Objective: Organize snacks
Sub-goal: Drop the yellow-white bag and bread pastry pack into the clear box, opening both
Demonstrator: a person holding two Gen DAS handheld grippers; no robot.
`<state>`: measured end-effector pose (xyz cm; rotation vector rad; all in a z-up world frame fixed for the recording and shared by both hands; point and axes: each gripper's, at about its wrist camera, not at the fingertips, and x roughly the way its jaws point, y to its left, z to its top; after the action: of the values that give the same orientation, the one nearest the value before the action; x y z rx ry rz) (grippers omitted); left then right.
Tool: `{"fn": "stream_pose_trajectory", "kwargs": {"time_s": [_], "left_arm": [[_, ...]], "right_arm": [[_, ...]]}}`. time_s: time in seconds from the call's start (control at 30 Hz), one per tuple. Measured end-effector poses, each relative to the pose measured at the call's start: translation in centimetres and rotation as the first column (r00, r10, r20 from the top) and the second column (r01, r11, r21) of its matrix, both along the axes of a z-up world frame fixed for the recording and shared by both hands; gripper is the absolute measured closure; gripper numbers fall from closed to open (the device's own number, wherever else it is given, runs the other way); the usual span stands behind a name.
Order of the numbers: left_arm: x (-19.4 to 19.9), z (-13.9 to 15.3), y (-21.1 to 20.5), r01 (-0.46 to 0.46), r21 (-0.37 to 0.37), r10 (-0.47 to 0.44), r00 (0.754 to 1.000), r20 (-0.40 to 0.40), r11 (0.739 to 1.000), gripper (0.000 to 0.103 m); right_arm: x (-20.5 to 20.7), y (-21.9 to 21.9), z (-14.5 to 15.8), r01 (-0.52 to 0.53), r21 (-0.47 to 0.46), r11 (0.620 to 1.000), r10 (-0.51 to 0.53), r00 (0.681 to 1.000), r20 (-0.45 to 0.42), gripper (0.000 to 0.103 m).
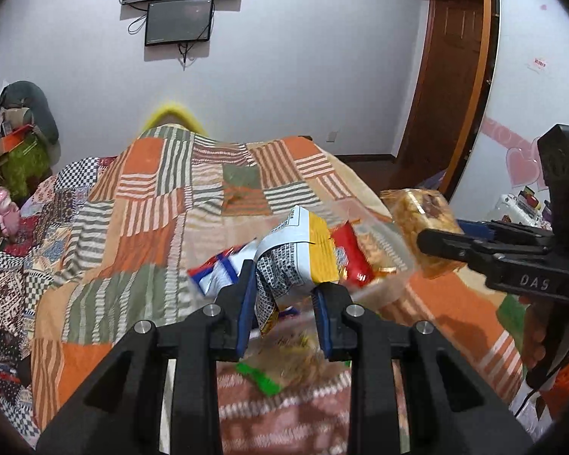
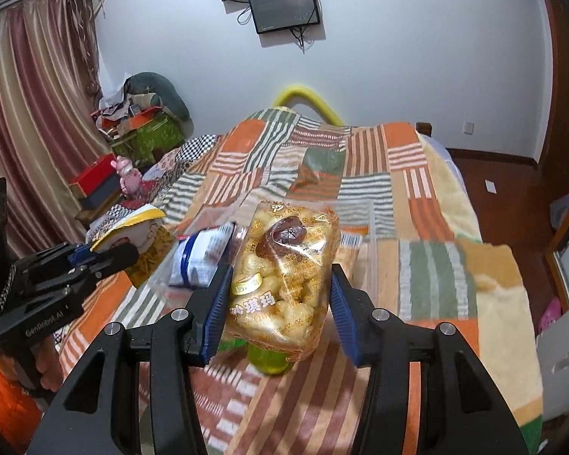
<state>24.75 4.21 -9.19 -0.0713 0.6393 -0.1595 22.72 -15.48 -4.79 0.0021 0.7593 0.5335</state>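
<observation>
My left gripper is shut on a white and yellow snack packet, held up above the bed. The right wrist view shows that packet sticking out of the left gripper at the left. My right gripper is shut on a clear bag of golden puffed-rice cakes, also lifted. From the left wrist view that bag hangs at the right gripper. Below both lies a clear plastic box holding a blue and white packet and a red packet.
A patchwork quilt covers the bed. A green packet and a green-yellow object lie on it near me. A cluttered stand with a pink figure is at the left, a wooden door at the right.
</observation>
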Motion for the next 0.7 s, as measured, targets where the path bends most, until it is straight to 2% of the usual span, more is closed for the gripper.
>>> {"fn": "stream_pose_trajectory", "kwargs": {"time_s": [0.13,0.27,0.53,0.7], "left_arm": [[2.1,0.0,-0.6,0.005,-0.022,-0.005,1.000,-0.008,1.000,0.075],[3.6,-0.3,-1.2,0.001,-0.010,-0.001,1.000,-0.009,1.000,0.075],[7.0,-1.7,-1.9,0.007,-0.028,-0.008,0.998,-0.064,1.000,0.075],[8.8,-2.7,-2.5,0.007,0.006,-0.006,0.996,-0.094,1.000,0.075]], "right_arm": [[1.3,0.6,-0.1,-0.002,-0.005,1.000,0.002,1.000,0.004,0.056],[2.6,1.0,-0.6,0.001,-0.025,1.000,-0.001,1.000,0.007,0.056],[5.3,1.7,-2.2,0.003,-0.044,0.999,-0.005,0.999,-0.039,0.056],[6.8,2.0,-3.3,0.003,-0.055,0.998,-0.007,0.997,-0.074,0.056]]}}
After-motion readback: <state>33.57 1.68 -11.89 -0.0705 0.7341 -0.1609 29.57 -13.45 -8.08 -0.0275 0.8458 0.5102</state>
